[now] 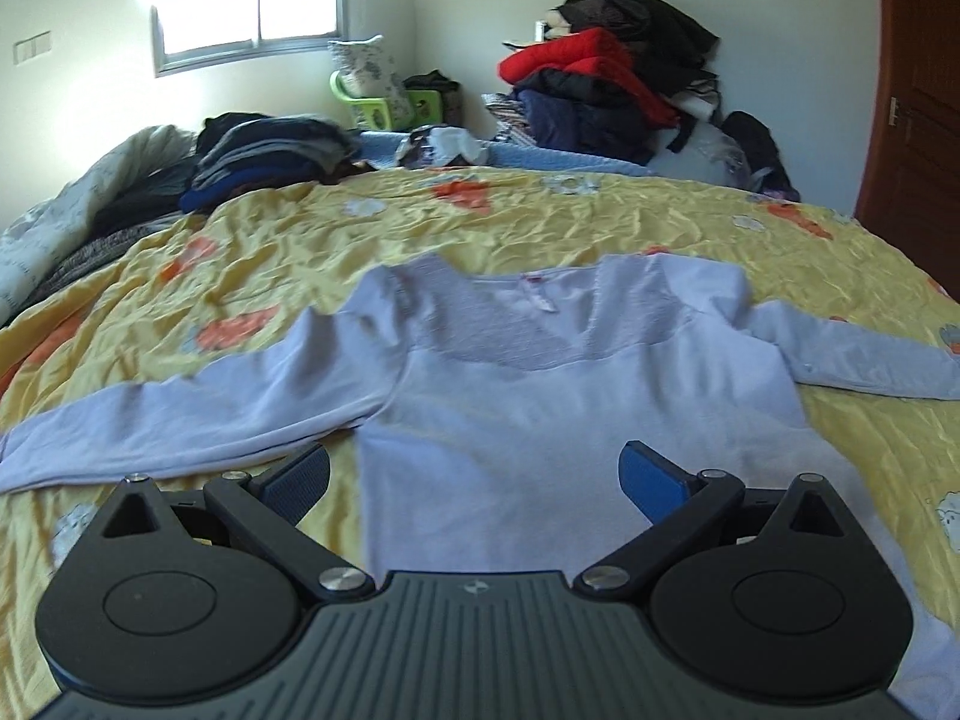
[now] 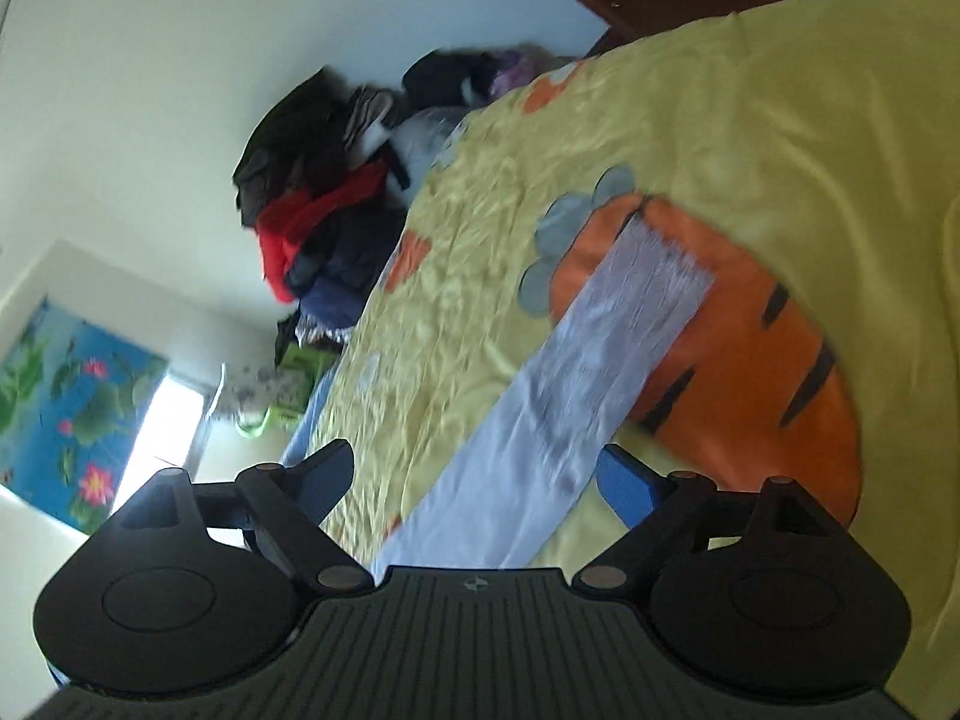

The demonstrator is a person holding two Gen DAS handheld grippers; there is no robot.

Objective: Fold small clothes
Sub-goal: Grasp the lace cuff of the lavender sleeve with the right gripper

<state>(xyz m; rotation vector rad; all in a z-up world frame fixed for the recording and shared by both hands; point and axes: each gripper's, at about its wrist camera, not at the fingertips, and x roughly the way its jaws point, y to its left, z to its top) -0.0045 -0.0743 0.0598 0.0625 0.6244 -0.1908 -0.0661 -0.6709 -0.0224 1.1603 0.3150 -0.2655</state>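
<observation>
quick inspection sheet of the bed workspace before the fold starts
surface: yellow bedspread with orange prints, wrinkled.
job's things: lavender long-sleeved top lies flat, both sleeves spread sideways; one sleeve runs between the right gripper's open fingers, not pinched.
clutter: folded dark clothes stack at the far left; heap of red and dark garments by the far wall.
grippers: left gripper open above the top's hem; right gripper open, view rolled sideways.
cables: nothing seen.
surroundings: window, flower blind above it, brown door.
</observation>
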